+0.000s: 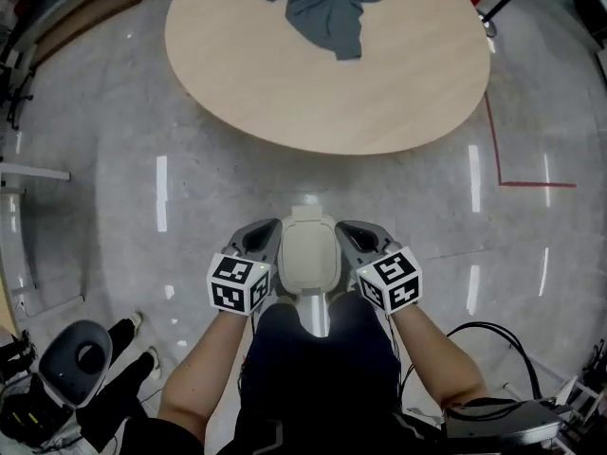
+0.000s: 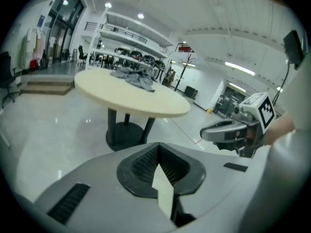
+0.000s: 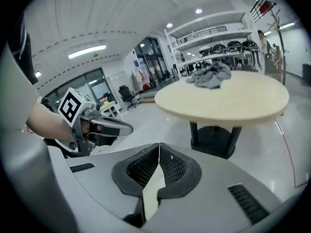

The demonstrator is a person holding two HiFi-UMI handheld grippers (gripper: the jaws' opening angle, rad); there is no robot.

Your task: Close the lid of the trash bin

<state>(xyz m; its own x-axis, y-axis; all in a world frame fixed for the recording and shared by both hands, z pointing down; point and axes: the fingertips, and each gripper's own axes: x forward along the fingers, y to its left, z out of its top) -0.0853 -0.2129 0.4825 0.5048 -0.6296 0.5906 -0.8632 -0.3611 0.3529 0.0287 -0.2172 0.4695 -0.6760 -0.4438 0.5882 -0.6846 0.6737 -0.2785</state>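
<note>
The trash bin (image 1: 309, 254) stands on the floor right in front of me, seen from above: a beige rounded lid with a silvery part (image 1: 319, 317) at its near edge. Whether the lid lies fully down I cannot tell. My left gripper (image 1: 263, 232) hangs beside its left flank and my right gripper (image 1: 357, 231) beside its right flank, both close to it. The left gripper (image 2: 158, 147) has its jaws meeting at the tip with nothing held. The right gripper (image 3: 159, 147) looks the same. Beige shows through the gap under each pair of jaws.
A round wooden table (image 1: 379, 83) stands ahead with a grey cloth (image 1: 322, 3) on its far side. Red tape (image 1: 531, 184) marks the floor at right. A grey device (image 1: 76, 358) and someone's legs (image 1: 128, 363) are at lower left, cables (image 1: 493, 335) at lower right.
</note>
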